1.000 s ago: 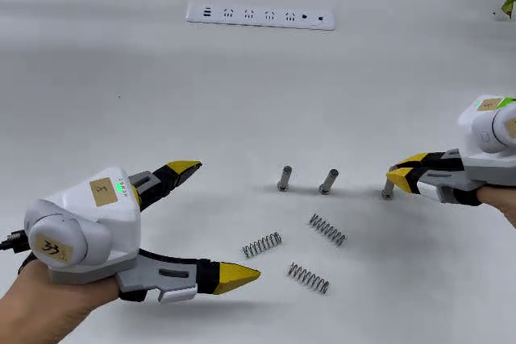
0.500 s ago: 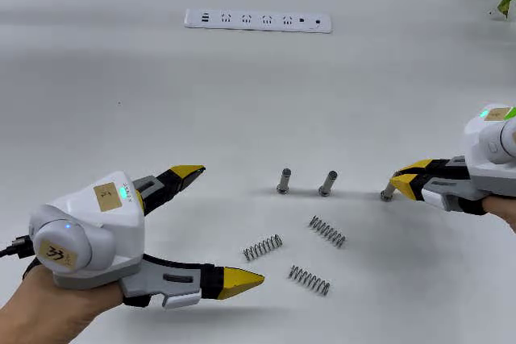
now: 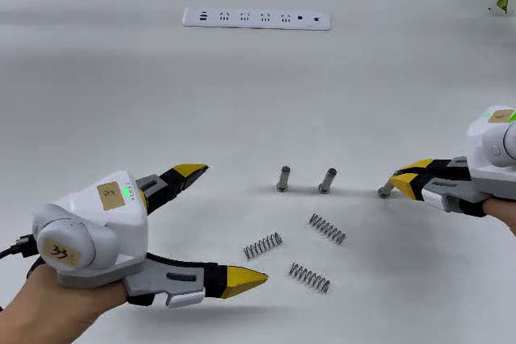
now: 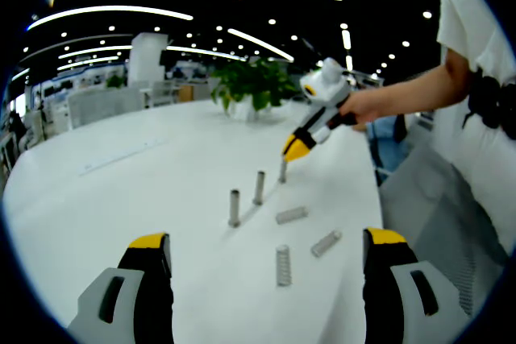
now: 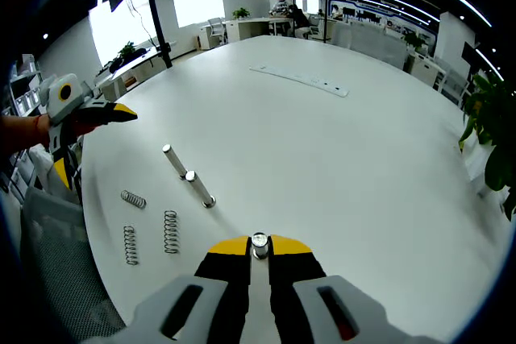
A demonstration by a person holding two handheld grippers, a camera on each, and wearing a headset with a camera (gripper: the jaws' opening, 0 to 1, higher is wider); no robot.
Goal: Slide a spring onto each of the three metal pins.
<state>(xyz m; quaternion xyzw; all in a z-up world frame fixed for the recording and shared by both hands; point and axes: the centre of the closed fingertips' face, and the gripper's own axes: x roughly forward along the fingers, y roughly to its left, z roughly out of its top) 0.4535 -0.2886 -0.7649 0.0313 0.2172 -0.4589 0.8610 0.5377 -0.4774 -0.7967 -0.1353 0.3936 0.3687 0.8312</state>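
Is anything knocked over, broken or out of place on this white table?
Nothing stands out. The left pin and middle pin stand upright, the third pin sits in the closed tips of the right gripper, and three springs lie loose on the table, none on a pin yet.

A smooth white tabletop [image 3: 121, 102] carries a long white plastic power strip [image 3: 256, 18] at its far side. Nearer, two short grey metal pins stand upright, the left pin [image 3: 284, 178] and the middle pin [image 3: 327, 180]; a third pin [image 3: 386, 191] to the right seems tilted, its base unclear. Three coiled steel springs lie flat before them: left spring [image 3: 263, 245], right spring [image 3: 327, 230], near spring [image 3: 310, 278].
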